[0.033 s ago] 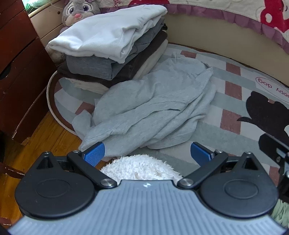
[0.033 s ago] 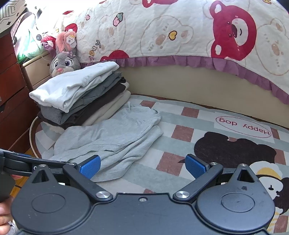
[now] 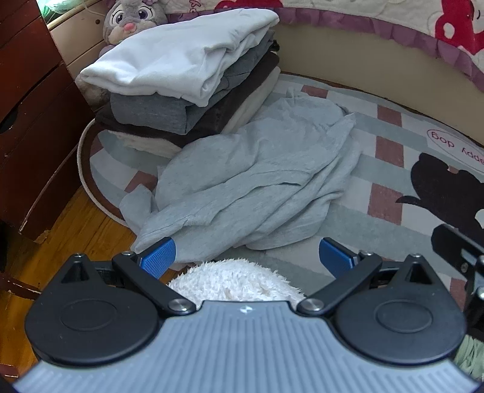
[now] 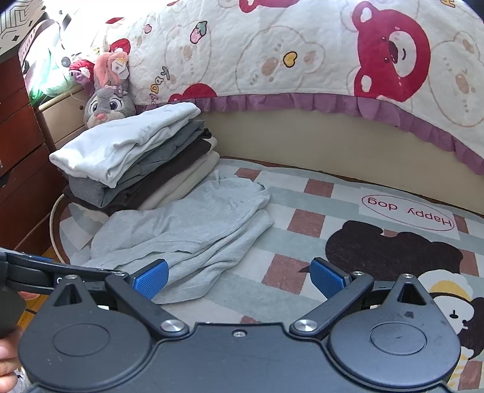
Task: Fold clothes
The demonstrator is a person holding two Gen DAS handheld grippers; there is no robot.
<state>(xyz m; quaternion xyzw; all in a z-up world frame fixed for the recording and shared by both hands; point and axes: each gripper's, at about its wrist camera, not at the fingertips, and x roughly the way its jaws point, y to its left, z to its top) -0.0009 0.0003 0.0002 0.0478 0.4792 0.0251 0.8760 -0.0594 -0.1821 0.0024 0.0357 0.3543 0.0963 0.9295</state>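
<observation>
A crumpled light grey garment (image 3: 257,181) (image 4: 181,229) lies on the checked rug (image 3: 384,145), its far edge against a stack of folded clothes (image 3: 181,75) (image 4: 136,157) with a white piece on top. My left gripper (image 3: 246,255) hovers open just short of the garment's near edge, nothing between its blue pads. A white fluffy thing (image 3: 236,281) sits right below it. Further to the right, my right gripper (image 4: 239,276) is open over the rug, its left pad over the garment's near hem.
A bed with a bear-print quilt (image 4: 302,60) borders the rug at the back. Dark wooden drawers (image 3: 30,121) stand at the left over bare wooden floor (image 3: 75,235). A plush rabbit (image 3: 130,18) leans behind the stack. A hand (image 4: 6,362) shows at the lower left.
</observation>
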